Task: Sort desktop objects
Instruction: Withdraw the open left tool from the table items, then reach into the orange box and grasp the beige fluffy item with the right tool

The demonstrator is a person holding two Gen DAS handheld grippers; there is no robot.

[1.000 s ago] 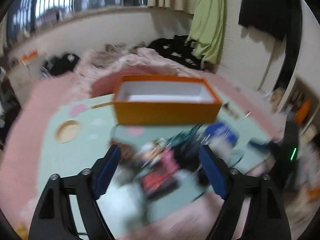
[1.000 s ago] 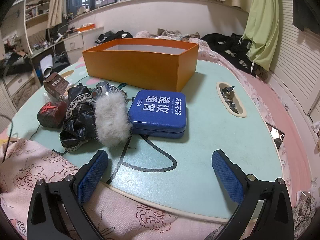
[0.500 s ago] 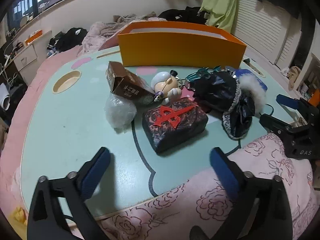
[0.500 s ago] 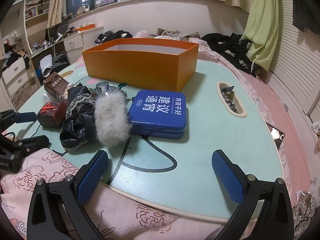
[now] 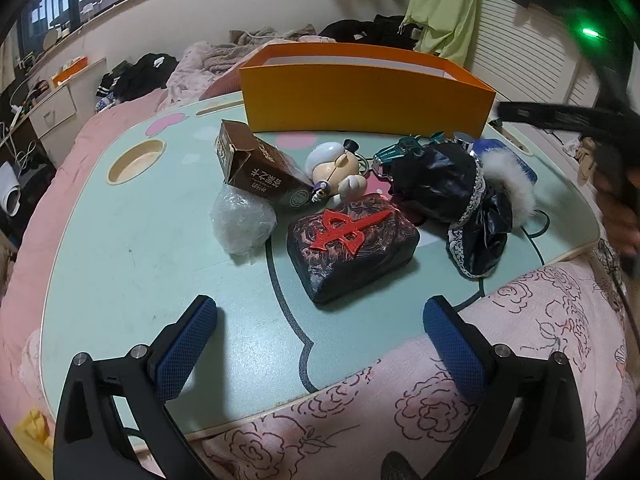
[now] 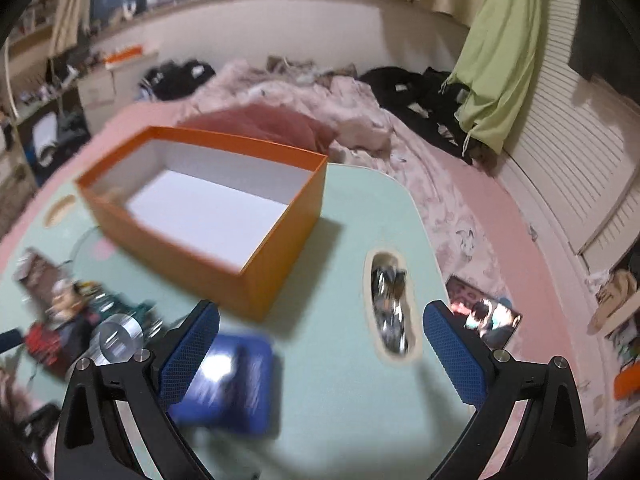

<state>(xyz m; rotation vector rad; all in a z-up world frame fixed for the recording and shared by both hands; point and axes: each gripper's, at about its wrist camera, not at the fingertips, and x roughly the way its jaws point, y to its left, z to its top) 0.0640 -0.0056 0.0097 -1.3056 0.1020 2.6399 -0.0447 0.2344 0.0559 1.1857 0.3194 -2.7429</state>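
The left gripper [image 5: 320, 332] is hanging over the near edge of the pale green desk [image 5: 132, 264] with its jaws having just been opening and now standing wide apart, nothing between them. Ahead of it, the dark rectangular pouch with a red emblem [image 5: 352, 242] is lying flat, just beside a crumpled clear plastic ball [image 5: 243, 220], a brown milk carton on its side [image 5: 260, 170], a small white round figurine [image 5: 338, 166] and a black glossy lace-trimmed cloth with white fur [image 5: 464, 196]. The open orange cardboard box [image 5: 360, 100] is standing behind the heap, its white inside bare in the right wrist view. The right gripper [image 6: 320, 344] is passing over the desk in blur, jaws spread and empty, with the flat blue tin [image 6: 236, 384] partly behind its left finger. The pouch is looking soft and padded, probably light and yielding, so pinching it across its short sides should be holding best; the tin is looking stiff and smooth, likely slippery, and is asking for a grip across its edges.
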